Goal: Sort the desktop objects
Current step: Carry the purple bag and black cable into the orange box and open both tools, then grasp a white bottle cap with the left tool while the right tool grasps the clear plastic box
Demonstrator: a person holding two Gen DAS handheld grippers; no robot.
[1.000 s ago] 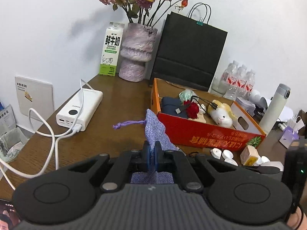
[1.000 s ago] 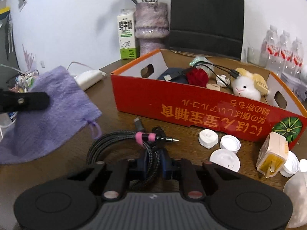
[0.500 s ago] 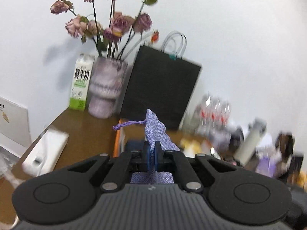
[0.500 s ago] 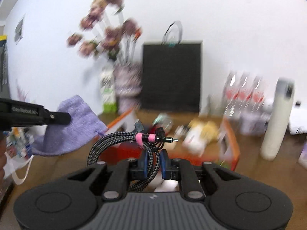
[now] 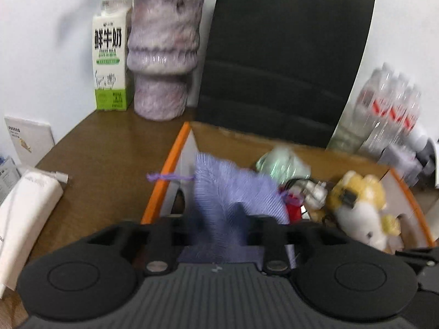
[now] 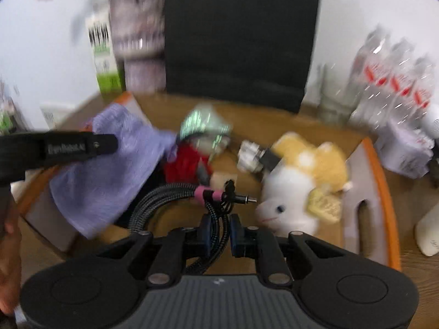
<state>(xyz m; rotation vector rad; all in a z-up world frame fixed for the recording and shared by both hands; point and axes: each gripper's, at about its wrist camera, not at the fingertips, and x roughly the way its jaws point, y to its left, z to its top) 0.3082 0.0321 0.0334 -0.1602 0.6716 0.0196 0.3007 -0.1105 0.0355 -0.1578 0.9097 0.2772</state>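
Note:
In the left wrist view my left gripper point(image 5: 219, 227) hangs over the left end of the orange cardboard box point(image 5: 164, 175). Its jaws are opening, and the purple drawstring pouch point(image 5: 233, 189) sits loose and blurred between them, with neither pad pressing on it. The right wrist view shows my right gripper point(image 6: 219, 230) shut on a coiled black braided cable point(image 6: 175, 200) with a pink tie, held above the middle of the box point(image 6: 381, 181). There the pouch point(image 6: 109, 170) hangs at the left under one of the left gripper's fingers point(image 6: 82, 146).
Inside the box lie a white-and-yellow plush toy point(image 5: 359, 208), a red item and a pale green packet. Behind it stand a milk carton point(image 5: 109, 63), a marbled vase point(image 5: 164, 63), a black paper bag point(image 5: 285, 63) and water bottles point(image 5: 389, 109). A white power bank point(image 5: 24, 213) lies left.
Both grippers swung up from the table in front of the box to over its inside. The left jaws parted from the pouch. The right gripper still holds the cable.

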